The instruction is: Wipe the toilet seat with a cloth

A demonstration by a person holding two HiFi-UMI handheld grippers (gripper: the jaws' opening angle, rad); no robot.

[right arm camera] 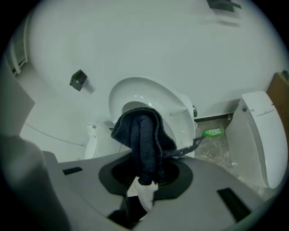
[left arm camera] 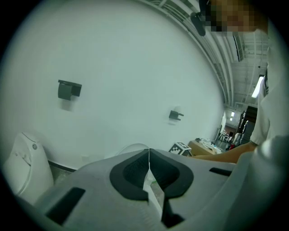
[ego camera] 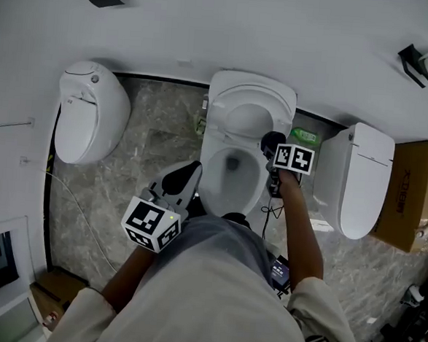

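Observation:
The middle toilet has its lid (ego camera: 251,103) raised, and its white seat (ego camera: 212,175) rings the open bowl. My right gripper (ego camera: 274,150) hangs over the seat's right side, shut on a dark blue cloth (ego camera: 272,141). In the right gripper view the cloth (right arm camera: 143,133) bulges out of that gripper (right arm camera: 144,175) in front of the lid (right arm camera: 174,106). My left gripper (ego camera: 193,169) hovers just left of the bowl, shut and holding nothing. In the left gripper view its pads (left arm camera: 131,173) meet and point at the white wall.
A second toilet (ego camera: 90,110) stands to the left and a third (ego camera: 363,177) to the right. A green bottle (right arm camera: 212,132) lies on the marble floor (ego camera: 154,137) by the middle toilet. A cardboard box (ego camera: 413,195) sits far right. Dark brackets (left arm camera: 68,89) hang on the wall.

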